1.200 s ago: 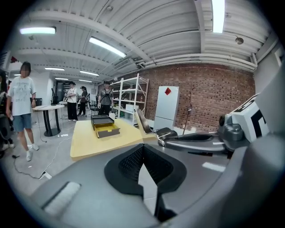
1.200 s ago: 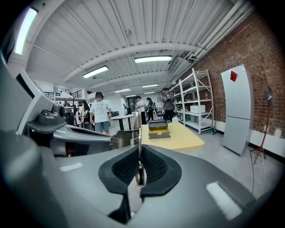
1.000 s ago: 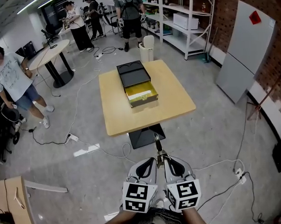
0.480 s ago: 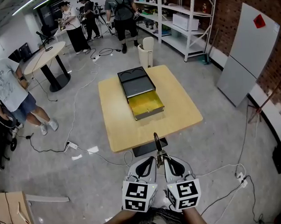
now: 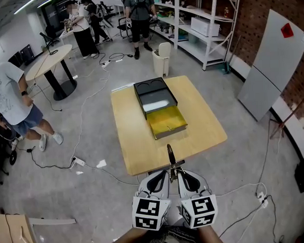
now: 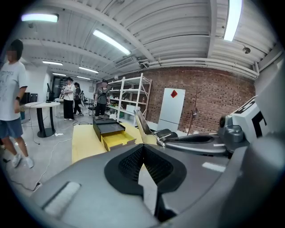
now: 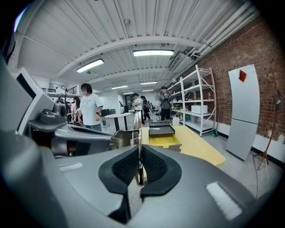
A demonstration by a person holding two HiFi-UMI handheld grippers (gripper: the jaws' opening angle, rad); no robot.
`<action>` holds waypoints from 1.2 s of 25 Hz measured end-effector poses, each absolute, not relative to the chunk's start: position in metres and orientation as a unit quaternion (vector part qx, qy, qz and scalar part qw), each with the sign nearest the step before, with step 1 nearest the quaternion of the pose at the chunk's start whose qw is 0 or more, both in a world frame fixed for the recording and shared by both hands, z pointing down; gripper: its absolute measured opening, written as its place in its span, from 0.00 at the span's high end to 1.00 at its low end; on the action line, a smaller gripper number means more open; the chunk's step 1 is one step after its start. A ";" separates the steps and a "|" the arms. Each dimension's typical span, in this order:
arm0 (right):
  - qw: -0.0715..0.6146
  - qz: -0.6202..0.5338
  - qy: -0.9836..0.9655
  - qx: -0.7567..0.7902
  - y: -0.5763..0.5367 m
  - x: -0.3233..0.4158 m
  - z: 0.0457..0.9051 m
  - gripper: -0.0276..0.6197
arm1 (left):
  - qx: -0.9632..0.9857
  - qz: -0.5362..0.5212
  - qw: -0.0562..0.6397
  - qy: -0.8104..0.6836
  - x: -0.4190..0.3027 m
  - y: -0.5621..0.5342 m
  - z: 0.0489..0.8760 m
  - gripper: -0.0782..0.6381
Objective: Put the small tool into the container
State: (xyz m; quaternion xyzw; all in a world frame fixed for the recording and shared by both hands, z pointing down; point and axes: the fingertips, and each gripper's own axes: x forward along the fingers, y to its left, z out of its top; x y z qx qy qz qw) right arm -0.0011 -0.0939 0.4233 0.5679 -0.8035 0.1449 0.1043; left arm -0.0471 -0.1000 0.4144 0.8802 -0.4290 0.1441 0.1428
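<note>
A black box with an open yellow drawer stands on the square wooden table ahead. Both grippers are held side by side low in the head view, short of the table's near edge. My right gripper is shut on a thin metal tool that sticks forward and up. In the right gripper view the tool stands between the pads of the right gripper, with the drawer beyond. My left gripper is shut with nothing in it; its view shows the tool and the drawer.
A person stands at the left by a round table, and more people stand at the back. Cables trail over the floor. A white bin, metal shelves and a leaning white panel lie beyond the table.
The table and box have come closer and lower in the head view. The grippers keep their pose side by side, the right still gripping the tool.
</note>
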 end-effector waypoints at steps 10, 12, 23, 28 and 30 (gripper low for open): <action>0.110 0.149 -0.802 0.568 -0.154 -0.019 0.414 0.95 | 0.879 0.141 0.143 -0.433 -0.071 -0.161 0.404 0.88; 0.112 0.151 -0.803 0.565 -0.168 -0.021 0.418 0.95 | 0.876 0.141 0.144 -0.437 -0.072 -0.176 0.407 0.88; 0.118 0.157 -0.820 0.537 -0.310 0.022 0.460 0.95 | 0.859 0.152 0.154 -0.463 -0.030 -0.314 0.449 0.88; 0.133 0.158 -0.829 0.519 -0.372 0.048 0.462 0.95 | 0.849 0.156 0.161 -0.479 -0.004 -0.377 0.450 0.88; 0.142 0.157 -0.832 0.513 -0.394 0.060 0.468 0.95 | 0.845 0.157 0.165 -0.484 0.007 -0.399 0.456 0.88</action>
